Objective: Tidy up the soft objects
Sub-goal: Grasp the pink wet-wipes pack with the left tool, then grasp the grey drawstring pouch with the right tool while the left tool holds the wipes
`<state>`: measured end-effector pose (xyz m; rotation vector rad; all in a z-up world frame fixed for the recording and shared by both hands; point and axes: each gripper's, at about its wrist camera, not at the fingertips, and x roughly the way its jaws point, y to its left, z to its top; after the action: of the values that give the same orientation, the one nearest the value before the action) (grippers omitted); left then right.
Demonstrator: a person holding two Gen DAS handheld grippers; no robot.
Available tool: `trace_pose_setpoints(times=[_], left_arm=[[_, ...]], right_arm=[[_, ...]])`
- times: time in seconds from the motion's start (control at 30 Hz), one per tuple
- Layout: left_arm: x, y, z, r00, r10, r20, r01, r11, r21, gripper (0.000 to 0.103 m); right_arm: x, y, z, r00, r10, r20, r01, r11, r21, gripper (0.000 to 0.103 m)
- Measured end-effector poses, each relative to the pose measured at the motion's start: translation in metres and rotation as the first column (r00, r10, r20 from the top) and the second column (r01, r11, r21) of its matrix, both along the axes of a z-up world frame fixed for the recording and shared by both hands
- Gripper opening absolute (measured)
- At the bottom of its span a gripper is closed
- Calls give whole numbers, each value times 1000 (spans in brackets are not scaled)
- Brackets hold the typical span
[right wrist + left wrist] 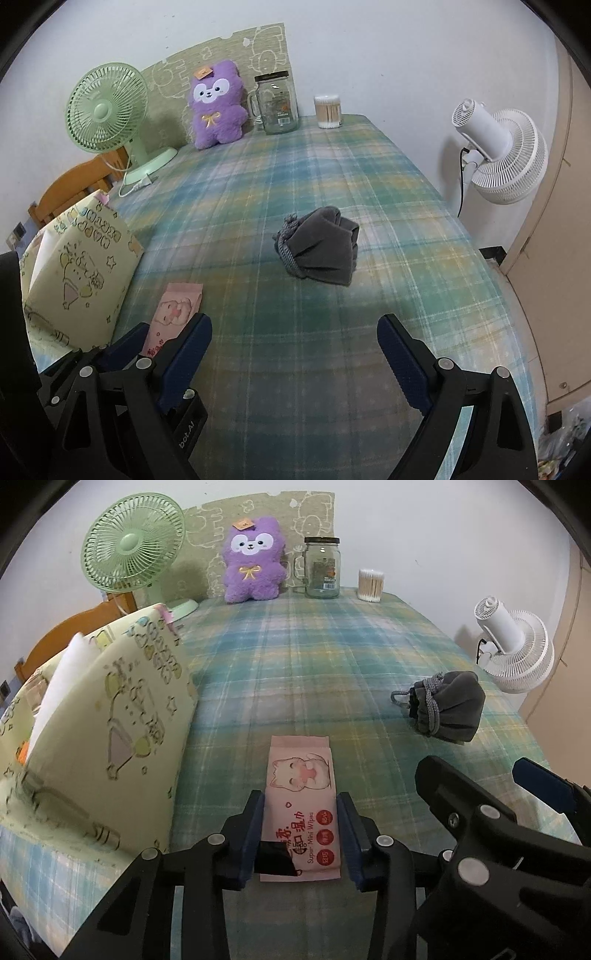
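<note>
Closest to us in the left wrist view, our left claw is bracketing the pink wet-wipes pack, its blue pads lying along both long edges and pressing on it, so we are gripping the pack where it is lying flat on the plaid worktop. To the left, a pale yellow cartoon-print bag is standing open and leaning. A grey drawstring pouch is sitting to the right, well apart from the pack. Along the far edge by the white wall, a green fan, a purple plush toy, a glass jar and a tub of cotton swabs are lining up. A white fan is standing beyond the right edge.

Nearest in the right wrist view, our right claw is hovering spread wide over bare plaid cloth, holding nothing. The grey pouch is lying ahead of it, untouched. At lower left, the left claw is straddling the pink pack, just beside the yellow bag. A wooden chair back is showing behind the bag, and a beige door is filling the right side.
</note>
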<state>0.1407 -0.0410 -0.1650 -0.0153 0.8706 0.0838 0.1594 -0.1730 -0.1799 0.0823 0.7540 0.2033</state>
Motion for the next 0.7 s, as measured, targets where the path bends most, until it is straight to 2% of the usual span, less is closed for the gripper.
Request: trace_pose_setpoints(times=[0.2,0.43,0.7], left_arm=[[12,-6,14,998,-42,38,42,999,-1,40],[33,-8,14,998,-61,19,61,998,-8,40],[52,-10,17,996,-79,41,80,997,-15,40]], right_arm=[[14,-1,8,1000,-14,23,14,1000,4,93],[31,-3,9,999,-36,29,36,999,15,90],[48,-6,14,997,-60,48,58,998,34,89]])
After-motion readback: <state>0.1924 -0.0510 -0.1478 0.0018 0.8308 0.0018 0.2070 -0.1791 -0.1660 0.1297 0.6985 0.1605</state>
